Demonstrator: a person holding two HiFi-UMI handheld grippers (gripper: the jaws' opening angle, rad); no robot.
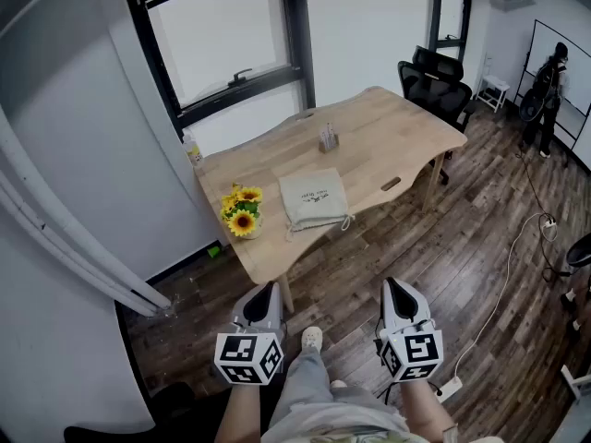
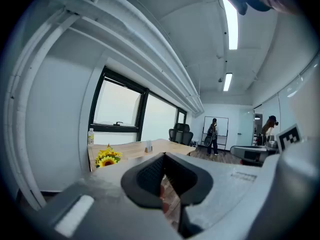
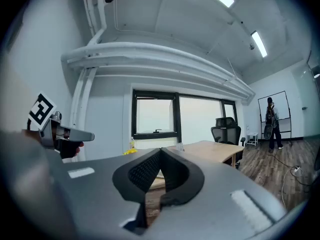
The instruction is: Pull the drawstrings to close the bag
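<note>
Drawstring bag (image 1: 314, 198) lies flat on wooden surface (image 1: 406, 137), towards its near edge, just right of sunflowers (image 1: 242, 212); long axis runs near–far; mouth end with loose drawstrings (image 1: 346, 221) points at the near edge. Left gripper (image 1: 268, 291) and right gripper (image 1: 395, 286) held low over the floor (image 1: 443, 247), well apart from the surface; fingers (image 2: 147, 176) of both pressed together, nothing between them.

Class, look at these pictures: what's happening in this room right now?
A person holds a gripper in each hand, standing back from the wooden table. The left gripper and the right gripper are both shut and empty, above the floor. The drawstring bag lies flat on the table beside some sunflowers, untouched, so pulling its drawstrings has not begun.
</note>
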